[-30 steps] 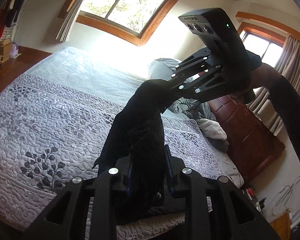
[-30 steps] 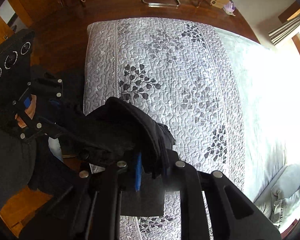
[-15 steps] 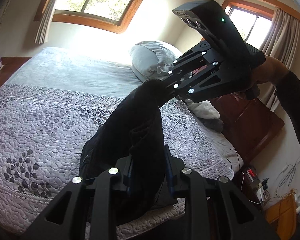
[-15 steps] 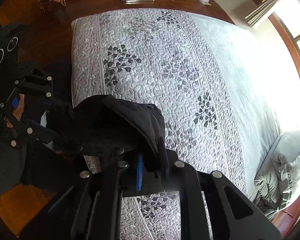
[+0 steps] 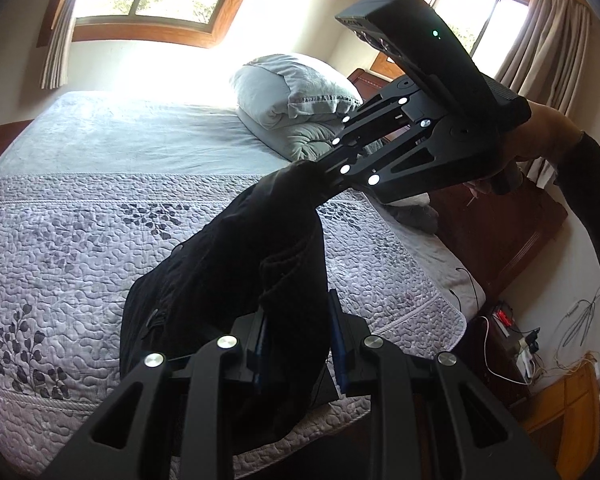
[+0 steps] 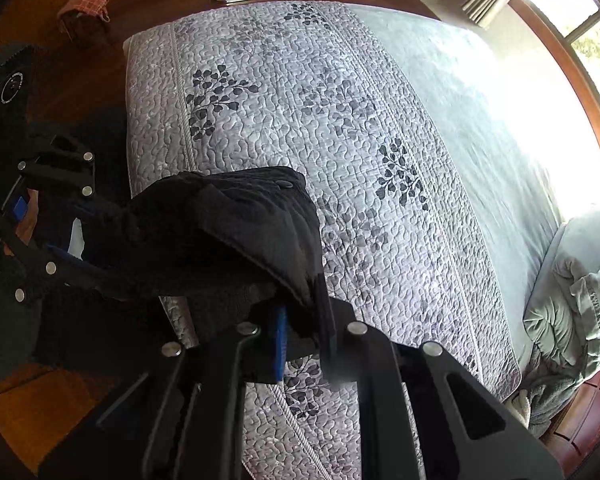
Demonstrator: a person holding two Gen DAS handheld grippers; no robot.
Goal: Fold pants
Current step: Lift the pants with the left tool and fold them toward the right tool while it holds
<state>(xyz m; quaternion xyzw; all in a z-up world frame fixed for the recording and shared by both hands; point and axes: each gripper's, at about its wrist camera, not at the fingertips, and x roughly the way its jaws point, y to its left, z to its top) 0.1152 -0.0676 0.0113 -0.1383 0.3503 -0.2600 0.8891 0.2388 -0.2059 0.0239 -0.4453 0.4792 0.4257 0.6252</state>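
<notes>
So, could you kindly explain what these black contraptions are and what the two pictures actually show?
There is no robot here: a person holds a hand-operated clamp in each hand, each with a wide-angle camera looking out along its two fingers. One picture is the left gripper's view, level across the bed toward the pillow and windows; in it the right gripper appears, held by the person's hand. The other picture looks almost straight down from the right gripper. Both sets of jaws are shut on the black pants, which hang bunched between them above the grey quilt. Part of the pants may touch the quilt; I cannot tell.
</notes>
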